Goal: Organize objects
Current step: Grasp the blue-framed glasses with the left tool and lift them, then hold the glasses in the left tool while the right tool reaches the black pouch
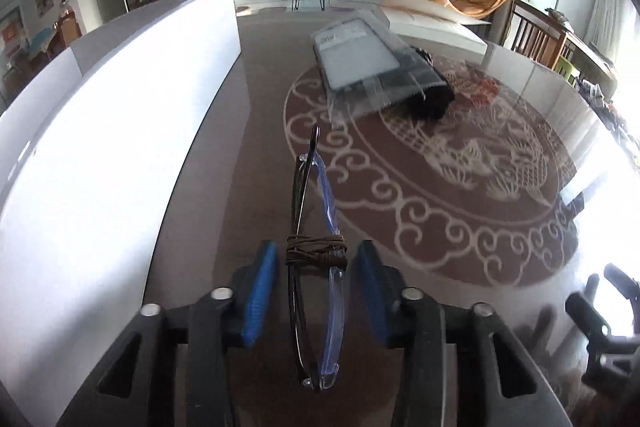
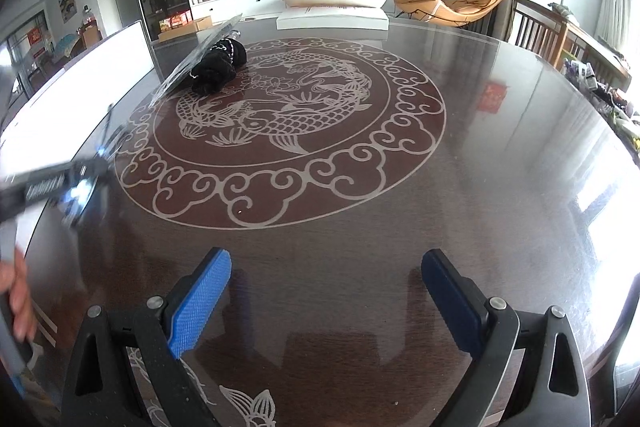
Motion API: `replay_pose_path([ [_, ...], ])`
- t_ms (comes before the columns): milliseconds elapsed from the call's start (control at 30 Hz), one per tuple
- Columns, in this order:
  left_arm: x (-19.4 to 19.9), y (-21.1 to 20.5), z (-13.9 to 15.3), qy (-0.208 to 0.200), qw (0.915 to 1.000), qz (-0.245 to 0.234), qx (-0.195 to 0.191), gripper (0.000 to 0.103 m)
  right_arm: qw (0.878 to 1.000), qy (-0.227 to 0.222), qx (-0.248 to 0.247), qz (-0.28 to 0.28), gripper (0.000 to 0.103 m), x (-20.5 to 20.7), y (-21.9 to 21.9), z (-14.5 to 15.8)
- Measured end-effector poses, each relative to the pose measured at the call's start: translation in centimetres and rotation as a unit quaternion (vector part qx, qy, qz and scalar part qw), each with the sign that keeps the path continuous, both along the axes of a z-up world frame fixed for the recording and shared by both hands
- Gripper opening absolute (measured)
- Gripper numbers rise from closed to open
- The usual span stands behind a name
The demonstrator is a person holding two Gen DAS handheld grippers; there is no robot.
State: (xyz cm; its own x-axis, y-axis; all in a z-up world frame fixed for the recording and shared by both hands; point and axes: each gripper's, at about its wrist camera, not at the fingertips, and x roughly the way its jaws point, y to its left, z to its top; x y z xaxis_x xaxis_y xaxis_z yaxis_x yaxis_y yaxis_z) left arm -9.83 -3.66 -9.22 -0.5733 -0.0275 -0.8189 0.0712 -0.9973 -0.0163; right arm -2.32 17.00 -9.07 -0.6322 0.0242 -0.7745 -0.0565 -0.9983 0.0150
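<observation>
Two folded pairs of glasses (image 1: pixel 316 307), one black-framed and one blue-framed, are tied together with brown cord (image 1: pixel 316 252). They lie edge-on on the table between the blue pads (image 1: pixel 260 291) of my left gripper (image 1: pixel 318 247). A gap shows on each side, so the pads do not press on them. Further off, a clear plastic bag with a flat grey item (image 1: pixel 372 67) leans on a black cloth bundle (image 1: pixel 434 95). My right gripper (image 2: pixel 326 259) hovers open over bare table with nothing between its fingers. In the right wrist view the left gripper (image 2: pixel 76 183) is a blur at the left edge.
The round dark table (image 2: pixel 480 207) carries a pale fish and cloud pattern. A tall white box (image 1: pixel 100 147) borders the left side. A low white box (image 2: pixel 332 17) sits at the far edge. A person's hand (image 2: pixel 20 303) shows at the lower left. Wooden chairs stand to the right.
</observation>
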Motion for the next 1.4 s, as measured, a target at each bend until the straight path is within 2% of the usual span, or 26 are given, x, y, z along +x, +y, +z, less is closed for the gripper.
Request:
replay_pose_path([
  [33, 0.4, -0.4, 0.0, -0.004, 1.0, -0.001, 0.003, 0.081, 1.0, -0.001, 0.0, 0.0, 0.097, 0.0, 0.0, 0.0],
  [67, 0.4, -0.7, 0.0, -0.007, 1.0, 0.0, 0.004, 0.093, 1.0, -0.003, 0.001, 0.001, 0.097, -0.1, 0.0, -0.1],
  [133, -0.1, -1.4, -0.2, -0.02, 0.9998, -0.003, 0.001, 0.093, 1.0, -0.006, 0.001, 0.002, 0.097, -0.2, -0.1, -0.1],
  [200, -0.2, -0.9, -0.3, -0.015, 0.9996, -0.018, -0.017, 0.096, 1.0, -0.006, 0.0, 0.003, 0.097, -0.2, -0.1, -0.2],
  [300, -0.1, -0.8, -0.6, -0.009, 0.9995, -0.026, -0.012, 0.103, 1.0, -0.007, -0.001, 0.004, 0.097, -0.2, -0.1, -0.2],
  [533, -0.5, -0.7, -0.5, -0.008, 0.9995, -0.03, -0.01, 0.103, 1.0, -0.02, 0.012, 0.015, 0.103, -0.6, -0.6, -0.5],
  [1400, -0.7, -0.6, -0.6, -0.006, 0.9995, -0.028, -0.01, 0.103, 1.0, -0.02, 0.012, 0.015, 0.103, -0.5, -0.6, -0.5],
])
